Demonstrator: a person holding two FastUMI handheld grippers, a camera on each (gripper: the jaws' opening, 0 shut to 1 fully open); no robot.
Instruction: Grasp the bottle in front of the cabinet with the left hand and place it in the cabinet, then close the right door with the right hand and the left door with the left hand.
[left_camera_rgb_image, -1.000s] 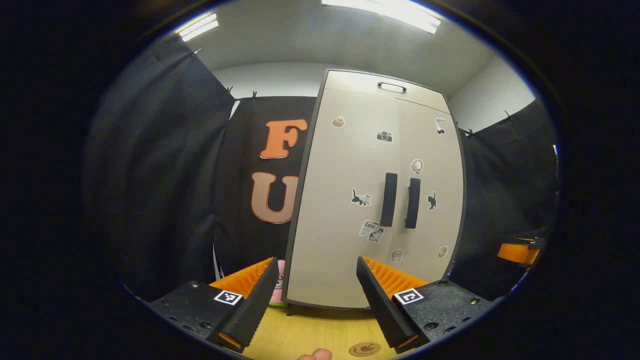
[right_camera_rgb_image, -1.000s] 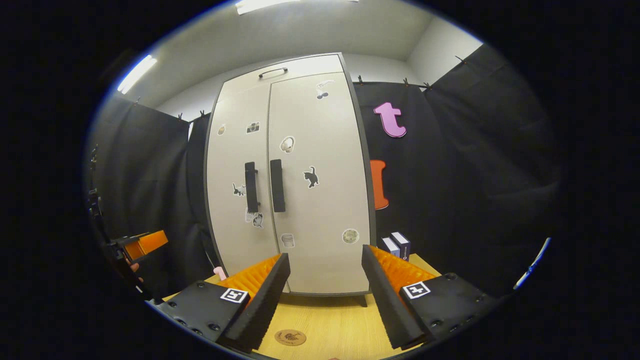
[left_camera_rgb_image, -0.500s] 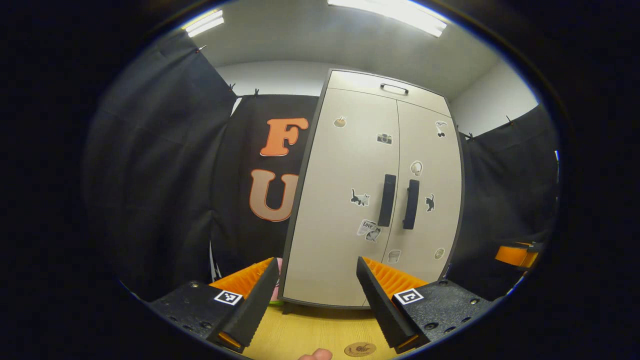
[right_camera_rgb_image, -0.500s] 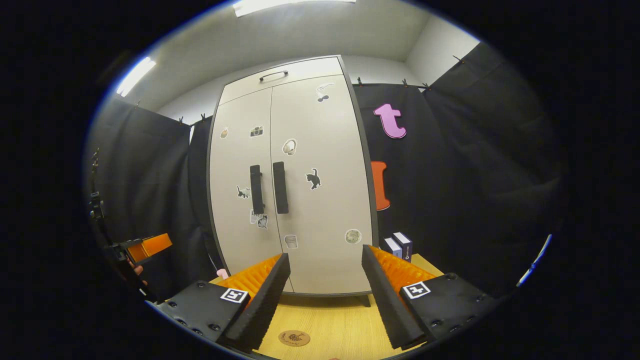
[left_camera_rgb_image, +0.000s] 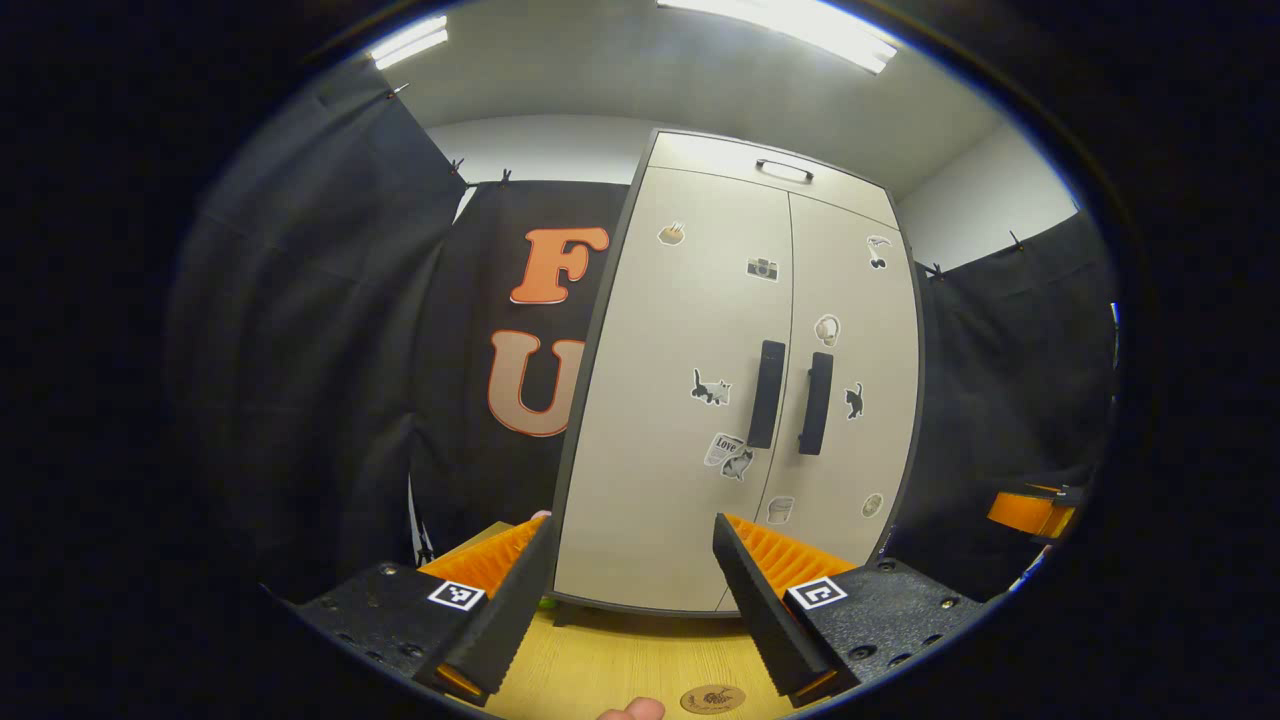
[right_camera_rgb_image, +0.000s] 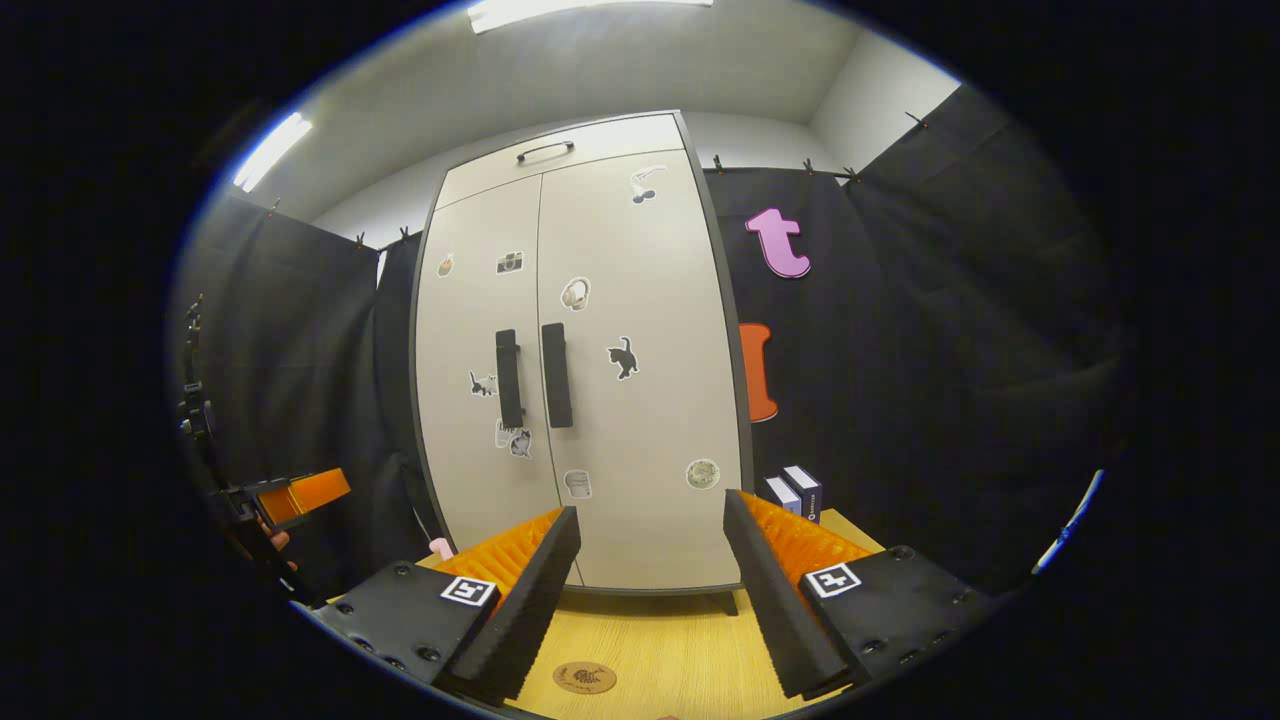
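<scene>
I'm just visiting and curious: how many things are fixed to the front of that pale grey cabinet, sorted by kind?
Tall black bar handles on the doors: 2
Small black handle on the top panel: 1
Picture stickers: 9
Total: 12

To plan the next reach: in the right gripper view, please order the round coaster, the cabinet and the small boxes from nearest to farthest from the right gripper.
1. Round coaster, on the table just below the right gripper.
2. Cabinet, straight ahead.
3. Small boxes, farther back on the right.
</scene>
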